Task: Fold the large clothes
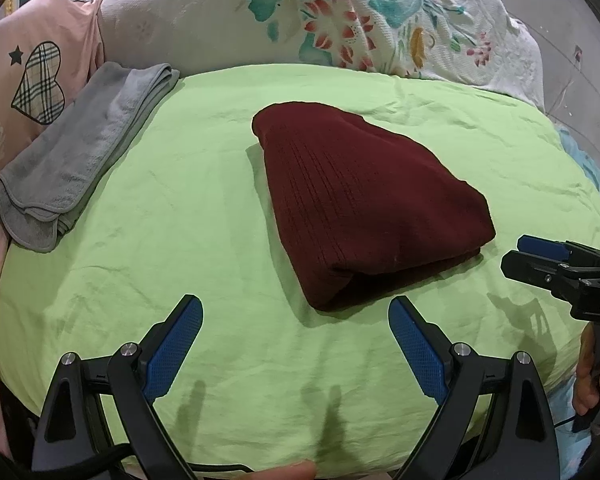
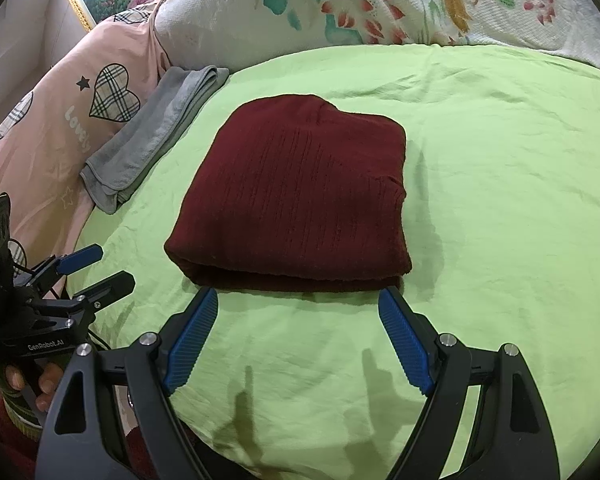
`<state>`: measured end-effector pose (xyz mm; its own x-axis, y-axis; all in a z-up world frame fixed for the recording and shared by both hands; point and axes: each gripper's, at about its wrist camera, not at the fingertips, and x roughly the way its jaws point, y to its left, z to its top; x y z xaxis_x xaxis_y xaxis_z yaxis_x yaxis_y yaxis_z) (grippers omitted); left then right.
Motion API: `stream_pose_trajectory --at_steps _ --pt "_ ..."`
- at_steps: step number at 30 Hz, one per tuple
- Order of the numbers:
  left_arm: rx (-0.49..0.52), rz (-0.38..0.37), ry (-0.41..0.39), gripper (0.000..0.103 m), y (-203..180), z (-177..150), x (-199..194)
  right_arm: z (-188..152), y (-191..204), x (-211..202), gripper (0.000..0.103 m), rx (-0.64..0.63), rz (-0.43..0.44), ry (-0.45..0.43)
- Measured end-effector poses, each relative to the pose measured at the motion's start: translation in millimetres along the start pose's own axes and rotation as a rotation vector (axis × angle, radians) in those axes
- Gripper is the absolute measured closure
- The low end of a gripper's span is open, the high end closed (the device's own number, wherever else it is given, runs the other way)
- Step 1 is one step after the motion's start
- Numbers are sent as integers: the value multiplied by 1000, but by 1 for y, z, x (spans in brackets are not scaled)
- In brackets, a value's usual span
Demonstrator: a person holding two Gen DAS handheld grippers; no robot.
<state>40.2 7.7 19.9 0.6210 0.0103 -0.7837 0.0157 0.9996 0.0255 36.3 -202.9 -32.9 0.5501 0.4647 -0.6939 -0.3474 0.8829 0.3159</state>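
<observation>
Two grippers hover above the green sheet (image 1: 220,208), nothing between their spread fingers: left gripper (image 1: 296,312), right gripper (image 2: 298,300). Maroon sweater (image 2: 296,200) lies folded mid-sheet, just beyond both. Grey towel (image 1: 80,156) lies folded at the sheet's left edge.

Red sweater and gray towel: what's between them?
Only bare green sheet lies between the sweater and towel; both views show it.
</observation>
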Motion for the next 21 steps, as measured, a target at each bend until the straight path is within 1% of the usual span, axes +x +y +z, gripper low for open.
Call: stream_pose_trajectory --at_steps 3,21 --pt "-7 7 -2 8 0 -1 -1 -1 1 -1 20 -1 0 -1" --pt "-7 -8 1 8 1 -3 -1 -3 2 -3 20 -3 7 -4"
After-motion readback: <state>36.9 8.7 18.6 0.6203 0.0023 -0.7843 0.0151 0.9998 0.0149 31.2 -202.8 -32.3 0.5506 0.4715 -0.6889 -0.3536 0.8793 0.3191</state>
